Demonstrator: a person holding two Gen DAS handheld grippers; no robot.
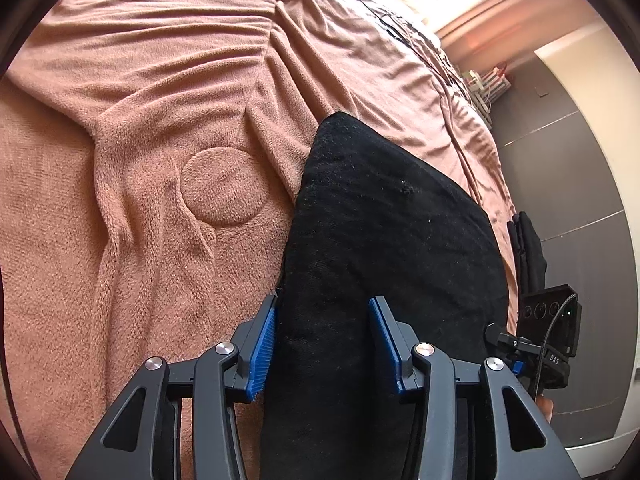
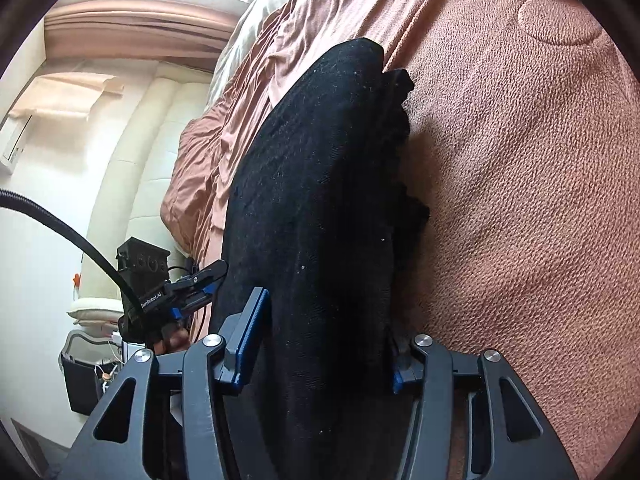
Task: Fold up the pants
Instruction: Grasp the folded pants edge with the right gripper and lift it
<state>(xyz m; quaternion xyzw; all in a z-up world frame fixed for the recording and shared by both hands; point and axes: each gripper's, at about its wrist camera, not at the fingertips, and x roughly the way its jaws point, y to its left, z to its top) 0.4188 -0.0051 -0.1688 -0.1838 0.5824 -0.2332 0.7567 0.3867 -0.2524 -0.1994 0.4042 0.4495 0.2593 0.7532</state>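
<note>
left gripper (image 1: 324, 344): jaws half apart with a thick bundle of the black pants (image 1: 384, 240) filling the gap; the cloth touches the left pad, but a firm clamp cannot be told. right gripper (image 2: 326, 344): jaws likewise half apart, packed with the same cloth, which covers the right pad; it appears held. each gripper shows at the edge of the other's view, so both work one end of the garment, close together. the pants run away from the grippers, bunched and partly raised off the pink blanket (image 1: 140, 128) on the bed. judgement: a fold is mid-carry, with the gathered end lifted. next move calls for carrying that end over the far part, laying it flat, then releasing.
</note>
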